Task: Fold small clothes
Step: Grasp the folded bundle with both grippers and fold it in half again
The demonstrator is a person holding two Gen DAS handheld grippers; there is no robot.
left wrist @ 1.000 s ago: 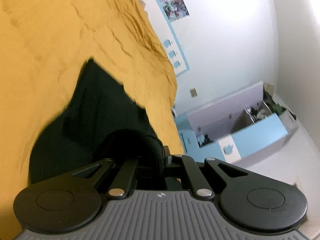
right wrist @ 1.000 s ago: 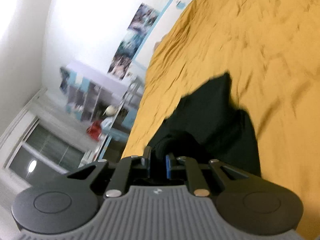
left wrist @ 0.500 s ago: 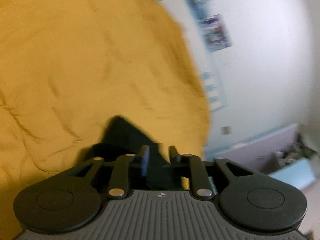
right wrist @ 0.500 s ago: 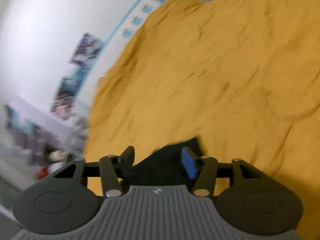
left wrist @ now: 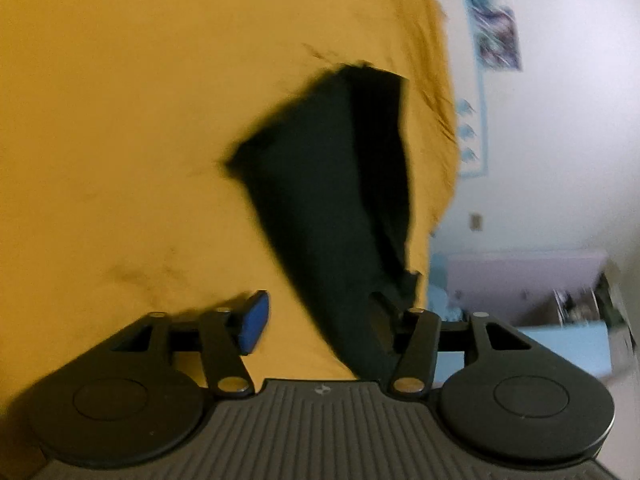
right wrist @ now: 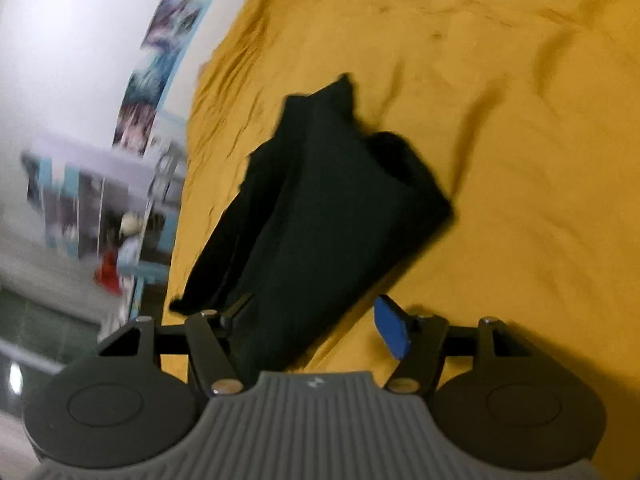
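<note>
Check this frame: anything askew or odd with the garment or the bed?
The black garment lies bunched and skewed on the yellow bedspread, edges unaligned, not a neat fold. Both the left gripper and right gripper are open. No damage visible.

Left gripper (left wrist: 316, 324) and right gripper (right wrist: 316, 322): black linkage arms, silver pivot screws, round black discs, ribbed grey bodies, blue-padded fingers (left wrist: 253, 322)

Left tool (left wrist: 316, 316) right finger: we see the black garment (left wrist: 332, 184) cover its pad.
Right tool (right wrist: 316, 320) left finger: we see its pad hidden likewise.
Shelves (right wrist: 88, 200): too blurred for us to name the contents.
Posters (left wrist: 496, 36): smeared, unreadable.
</note>
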